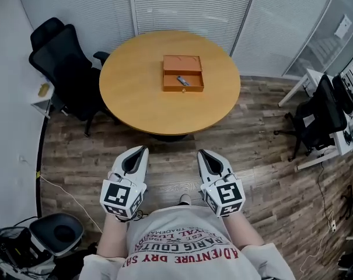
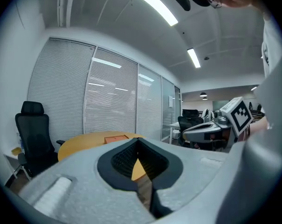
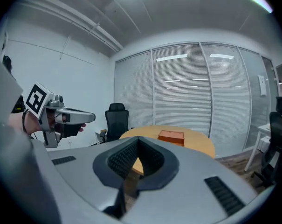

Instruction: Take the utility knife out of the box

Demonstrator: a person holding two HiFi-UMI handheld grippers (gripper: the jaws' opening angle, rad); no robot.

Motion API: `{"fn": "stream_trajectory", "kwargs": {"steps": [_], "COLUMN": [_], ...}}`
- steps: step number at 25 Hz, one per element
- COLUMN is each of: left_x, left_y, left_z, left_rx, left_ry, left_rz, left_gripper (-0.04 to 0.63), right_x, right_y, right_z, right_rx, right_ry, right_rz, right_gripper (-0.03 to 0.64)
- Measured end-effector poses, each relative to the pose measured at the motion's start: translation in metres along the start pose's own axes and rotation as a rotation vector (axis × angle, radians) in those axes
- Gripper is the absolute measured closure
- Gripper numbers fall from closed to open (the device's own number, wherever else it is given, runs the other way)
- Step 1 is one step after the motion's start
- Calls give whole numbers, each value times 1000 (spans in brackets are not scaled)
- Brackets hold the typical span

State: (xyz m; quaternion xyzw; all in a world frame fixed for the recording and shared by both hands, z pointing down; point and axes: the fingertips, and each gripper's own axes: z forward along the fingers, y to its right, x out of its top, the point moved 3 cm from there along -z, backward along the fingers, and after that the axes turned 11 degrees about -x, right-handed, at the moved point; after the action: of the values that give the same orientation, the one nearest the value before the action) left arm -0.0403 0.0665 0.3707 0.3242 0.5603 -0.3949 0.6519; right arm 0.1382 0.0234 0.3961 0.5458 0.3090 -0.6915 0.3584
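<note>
The utility knife (image 1: 182,81) is lying in the open box (image 1: 182,88) on the round table (image 1: 135,98), upper centre, well apart from my left gripper (image 1: 142,150) and right gripper (image 1: 201,153), which I'm holding low with jaws pressed together, empty, since nothing's within reach.

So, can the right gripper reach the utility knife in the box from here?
Probably not yet. The right gripper hangs over the floor, short of the table, and the utility knife lies in the open box near the table's middle. Nothing stands in between.
</note>
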Motion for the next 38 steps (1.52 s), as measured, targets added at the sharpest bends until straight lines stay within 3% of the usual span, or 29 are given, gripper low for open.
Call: {"fn": "stream_trajectory", "kwargs": {"steps": [5,15,21,29,38], "left_x": [7,-4,-13,17,9], "left_y": [-7,-43,-97,-194,-275], "left_z": [62,133,183,270,326], "left_rx": [59,91,43,-44,-73], "left_ry": [10,-88,-112,-81,-109], "left_rz": [-10,-48,-67,-48,-99], "left_gripper": [600,600,600,600,600], "right_x": [4,-11,-14,14,27], "right_y": [55,109,122,158,166], "right_z": [44,123,180,283,378], "right_rx": [61,93,57,-56,-67], "right_ry": [3,-82,-121,-155,-219], "right_rz": [-21,26,25,26,14], "right_gripper": [609,609,609,609,609]}}
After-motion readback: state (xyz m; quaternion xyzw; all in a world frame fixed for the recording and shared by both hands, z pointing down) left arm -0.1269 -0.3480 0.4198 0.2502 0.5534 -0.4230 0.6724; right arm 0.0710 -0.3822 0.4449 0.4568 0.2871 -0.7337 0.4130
